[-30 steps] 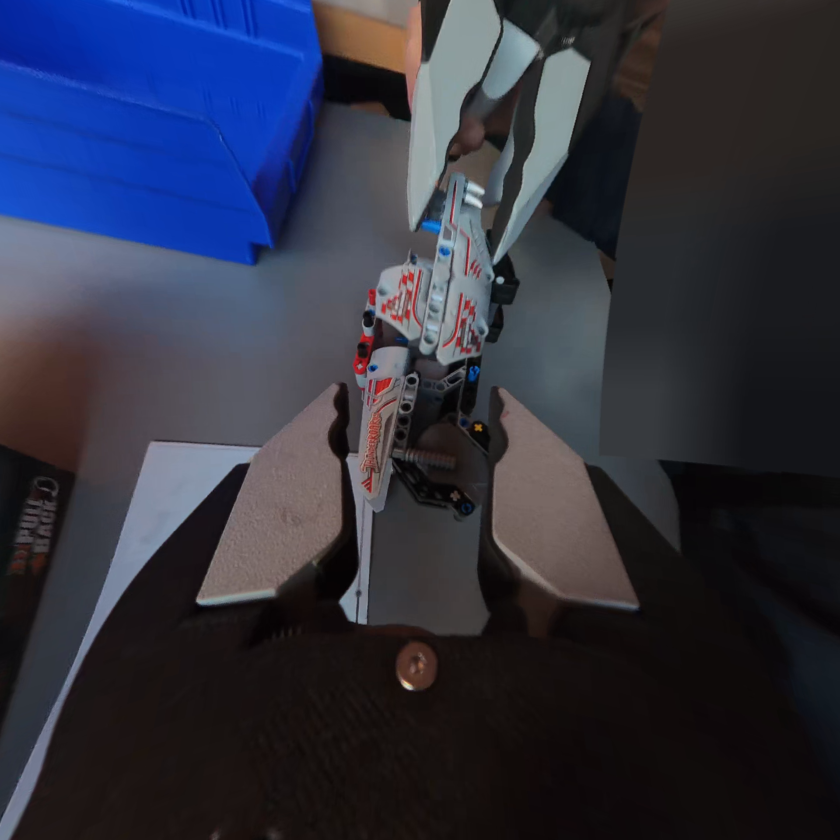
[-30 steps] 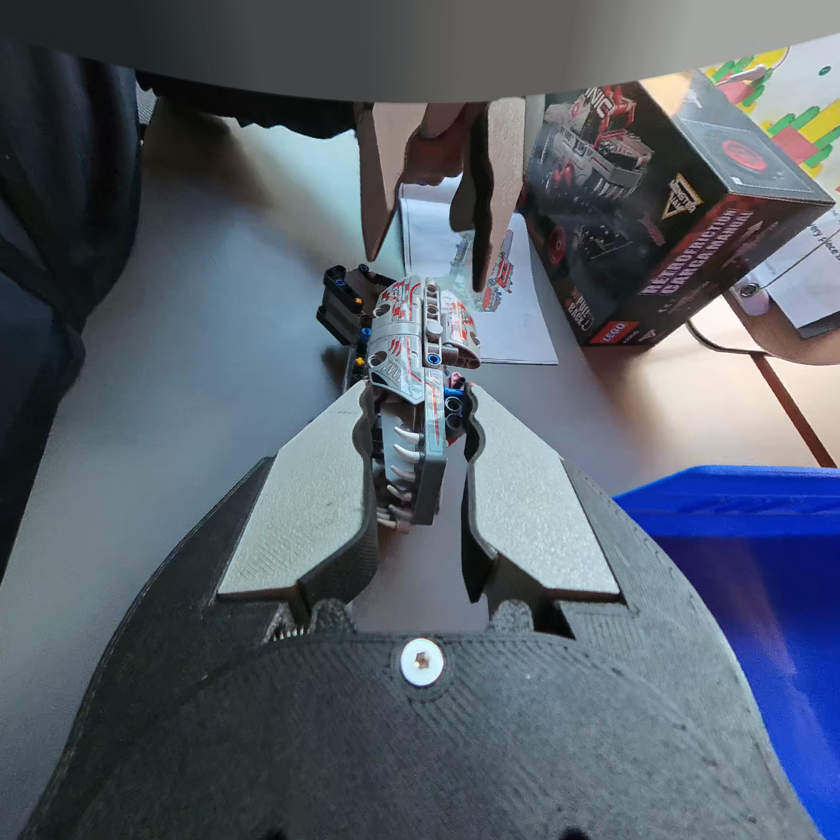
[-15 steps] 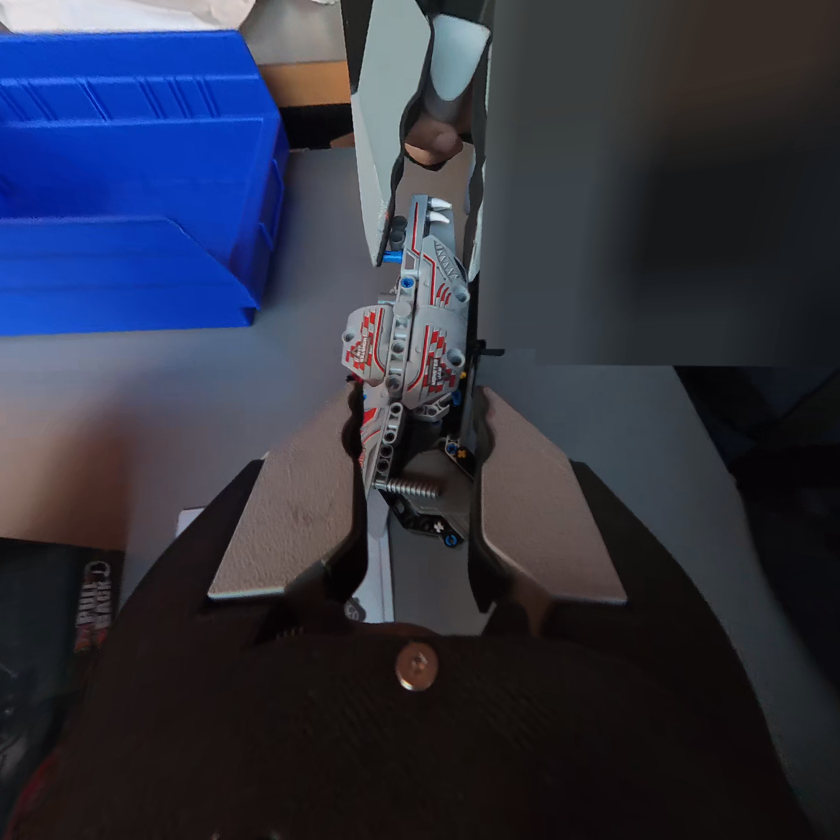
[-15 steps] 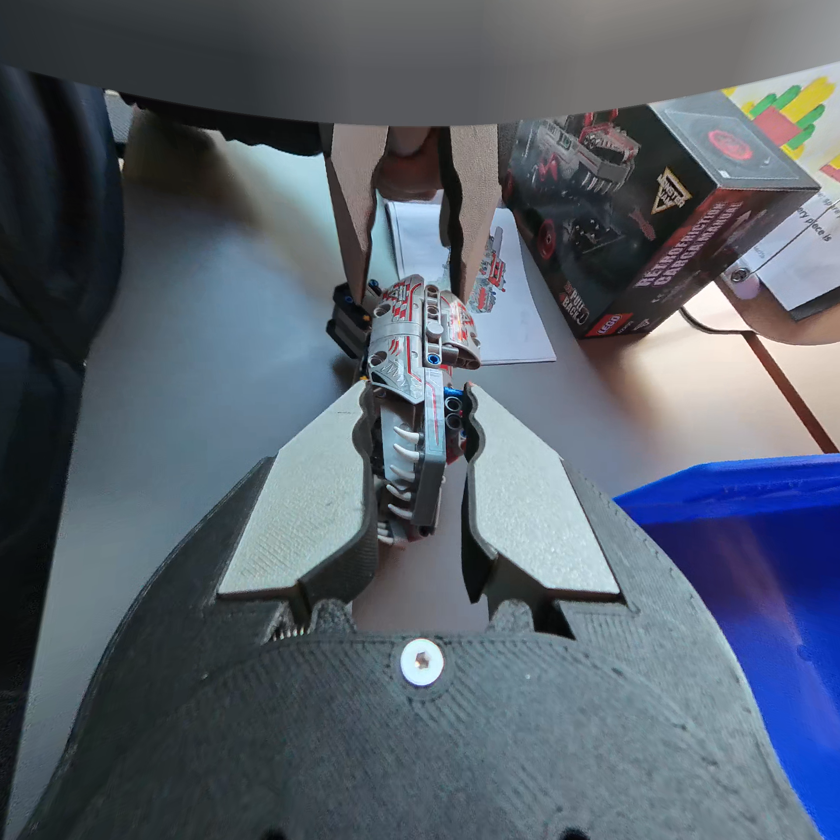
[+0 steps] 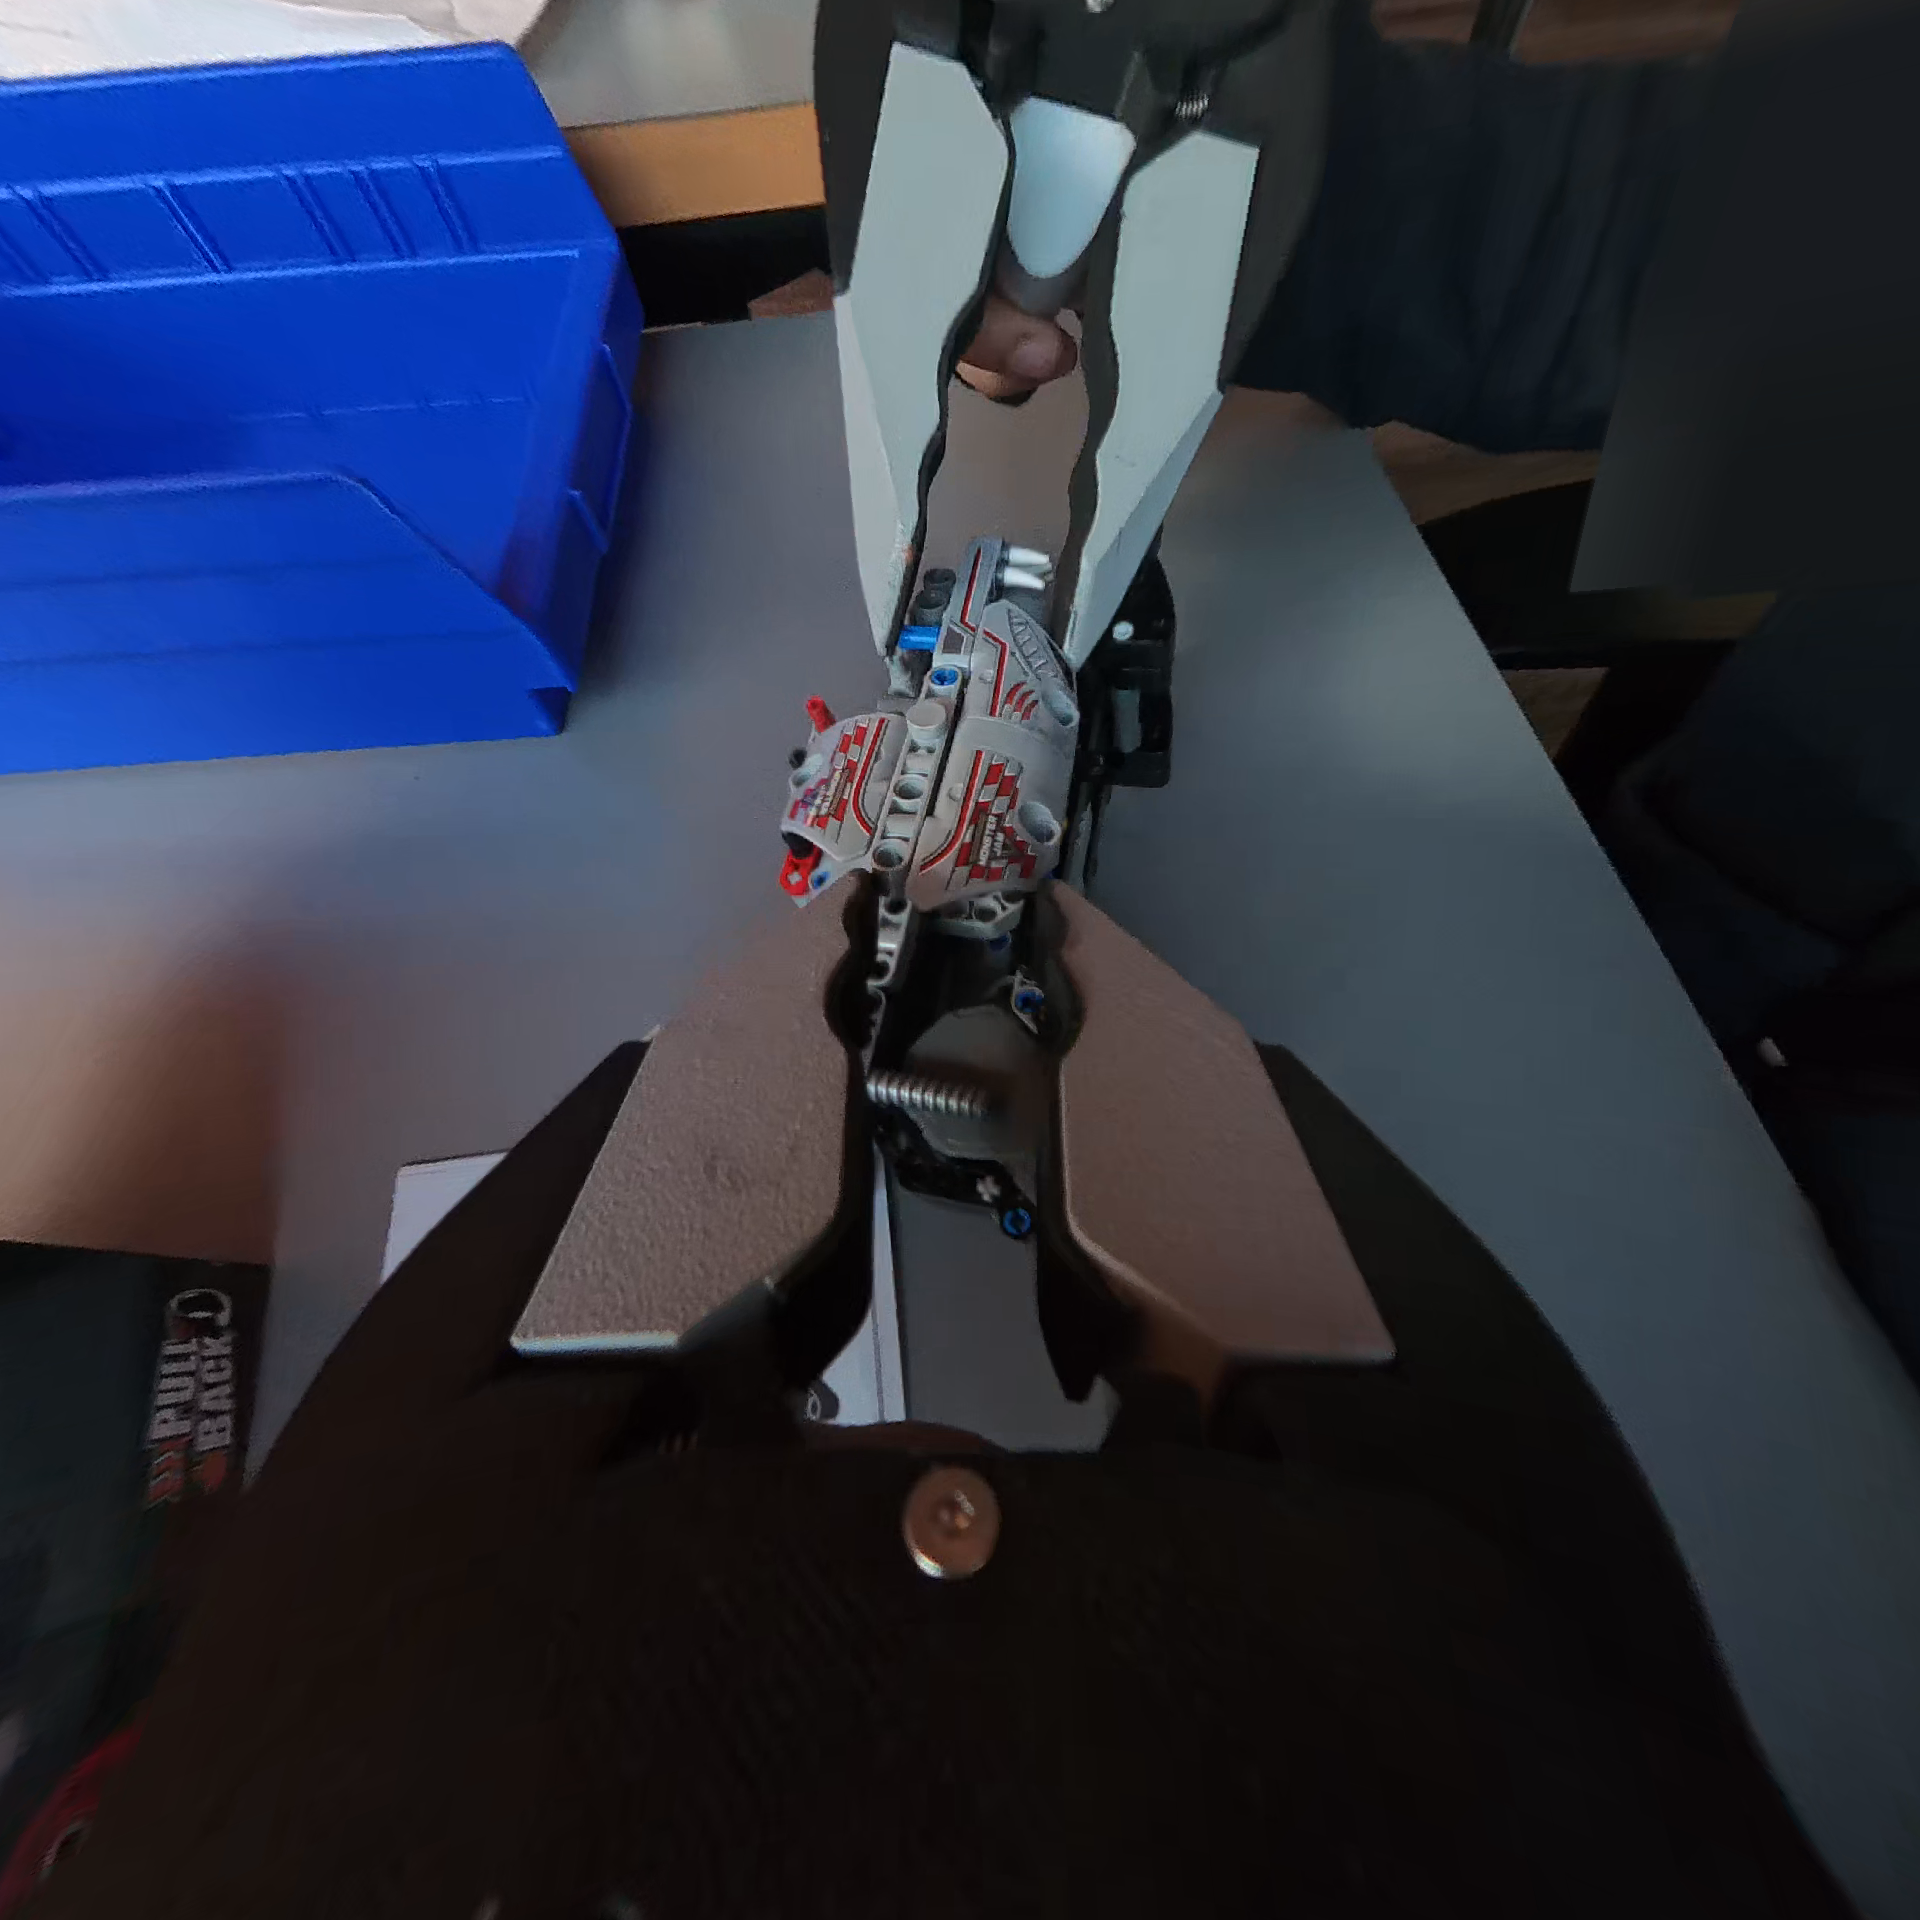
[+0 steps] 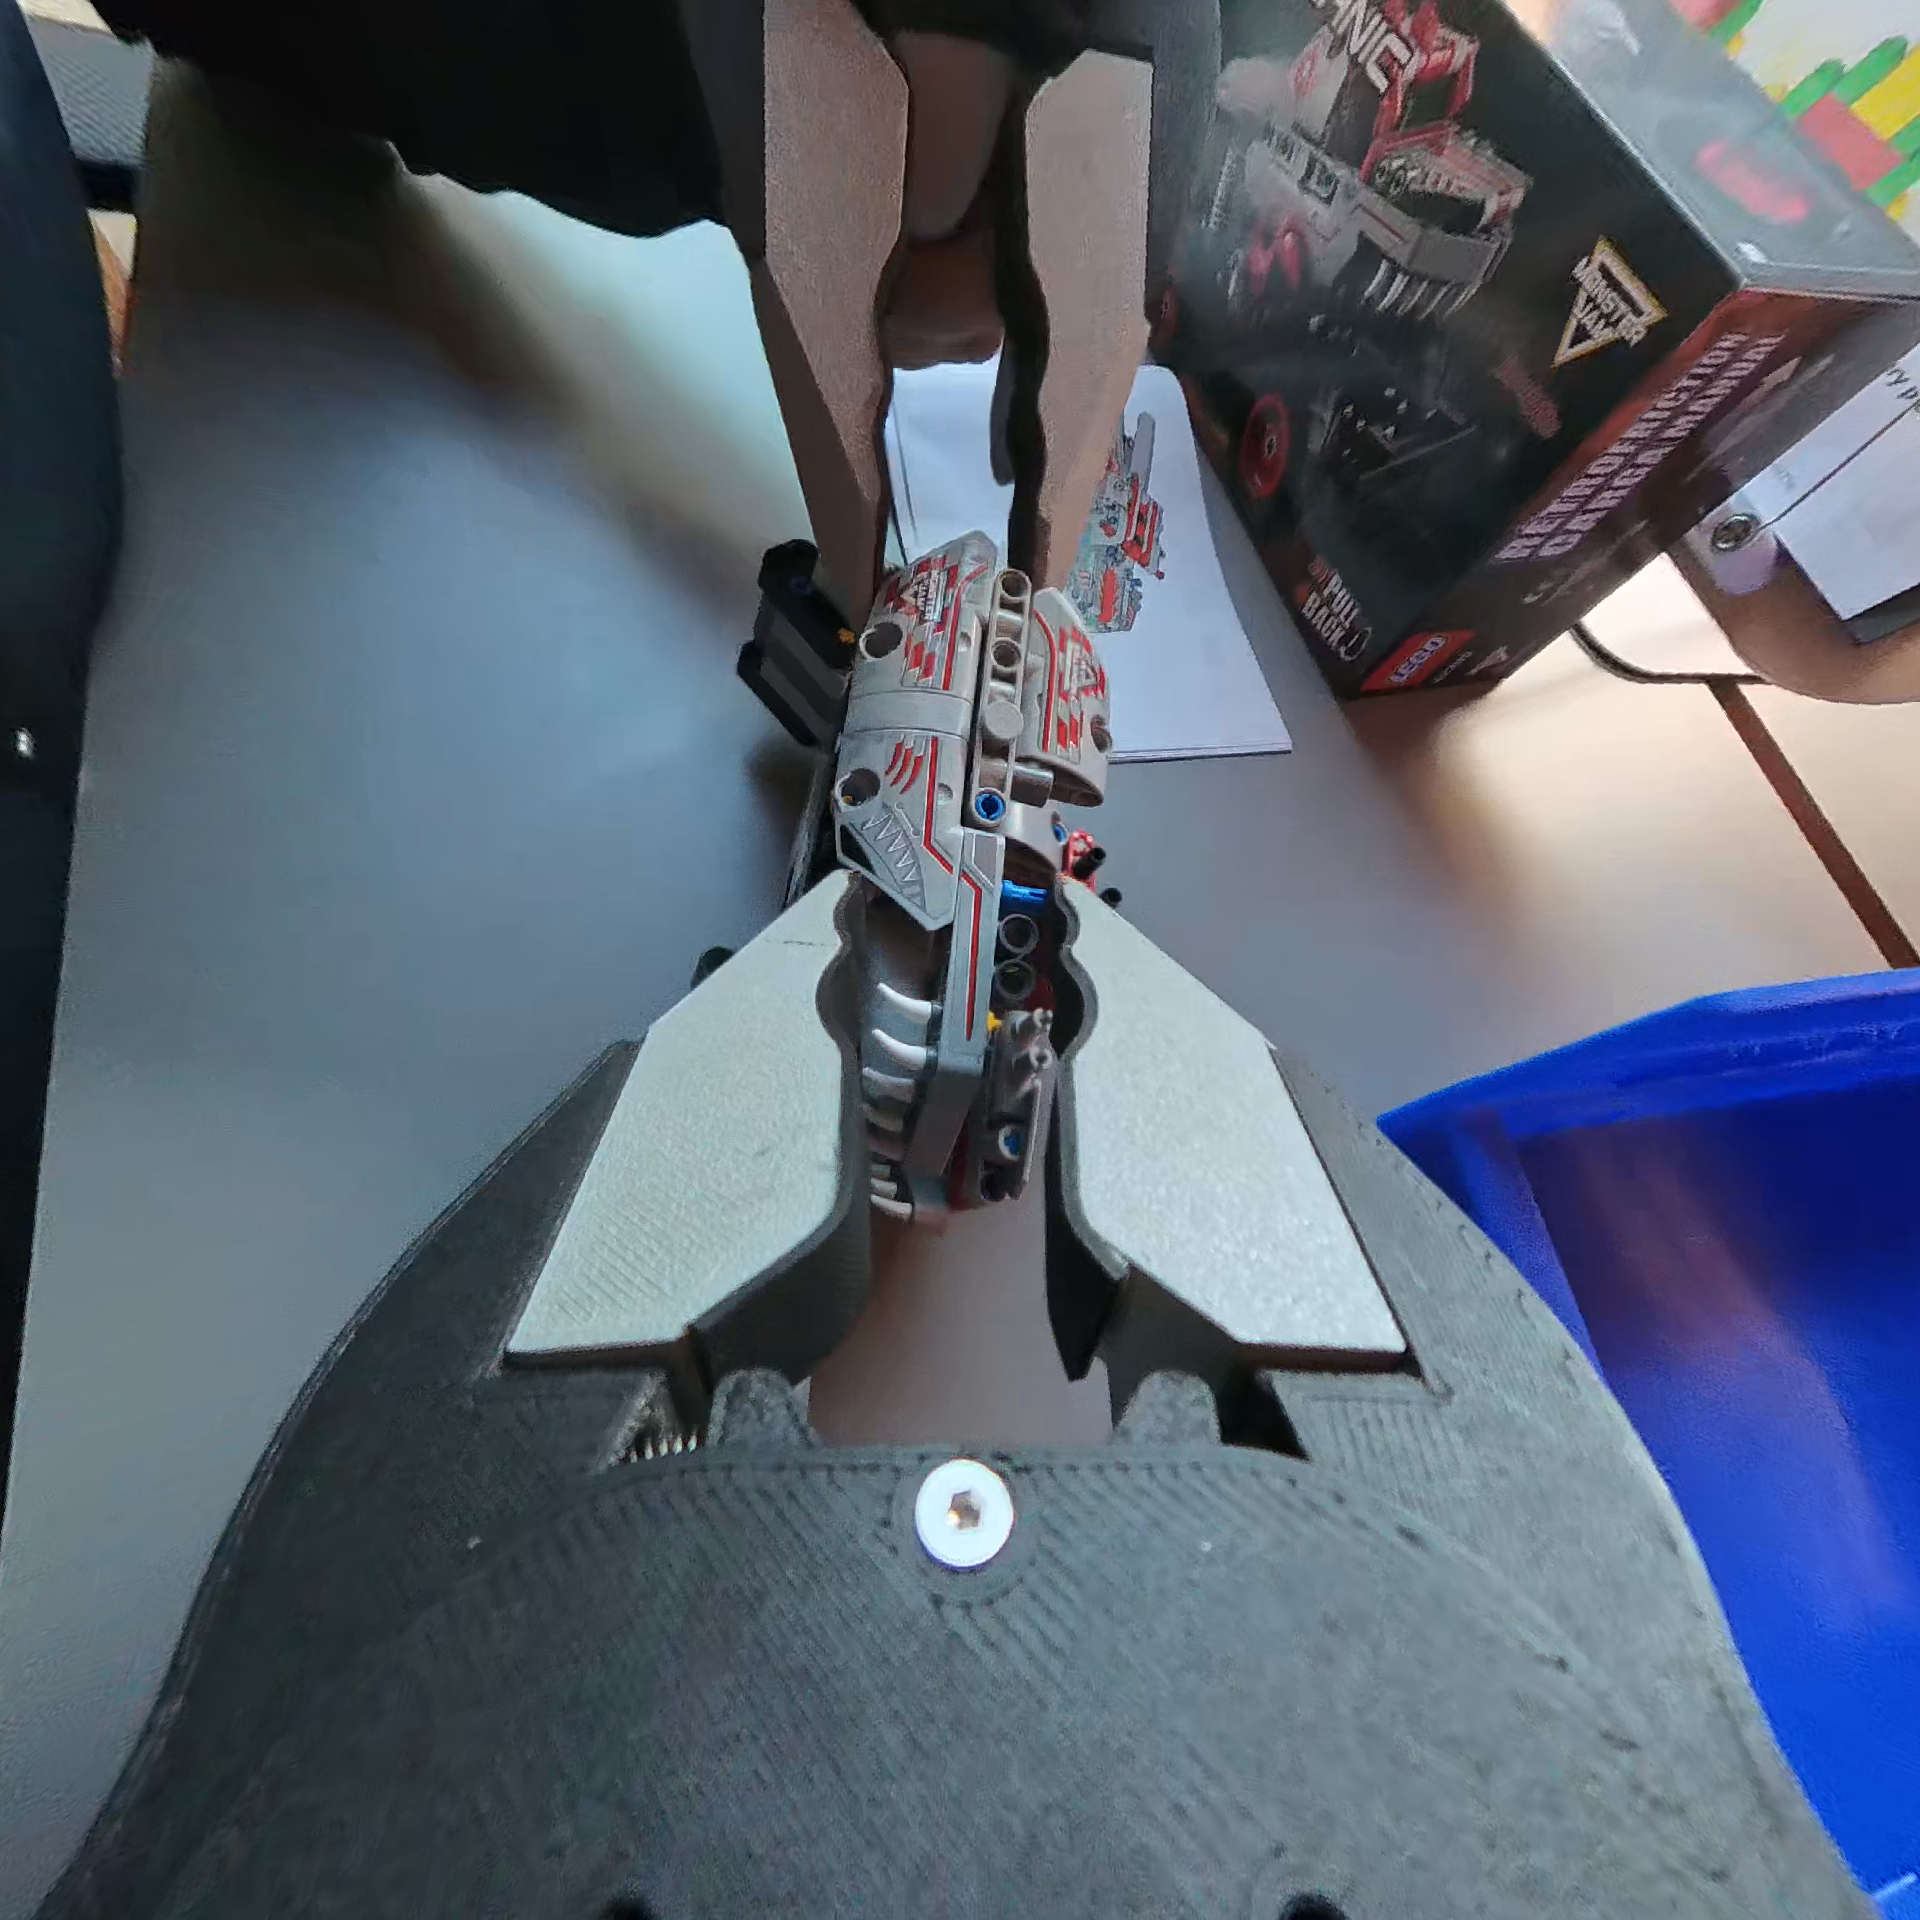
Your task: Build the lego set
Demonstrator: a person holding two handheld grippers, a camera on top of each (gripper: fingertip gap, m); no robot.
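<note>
A grey lego truck body with red markings and white teeth [image 5: 935,790] is held above the grey table between both grippers. My left gripper [image 5: 951,904] is shut on its rear end, where a metal spring and black frame show. My right gripper [image 6: 951,914] is shut on its toothed front end [image 6: 914,1060]. In the left wrist view the right gripper [image 5: 982,634] comes in from the top. In the right wrist view the left gripper [image 6: 945,582] comes in from the top, on the far end of the model [image 6: 966,707].
A blue bin [image 5: 281,416] stands at the left in the left wrist view and at the lower right [image 6: 1714,1195] in the right wrist view. The dark lego box [image 6: 1507,343] and a white instruction booklet [image 6: 1174,623] lie behind the model. The table edge [image 5: 1558,748] runs at the right. The tips of one gripper are about 5 centimetres away from the tips of the other.
My left gripper closed from open onto the rear of the model. The two grippers drew nearer to each other, and the model looks more level than before.
</note>
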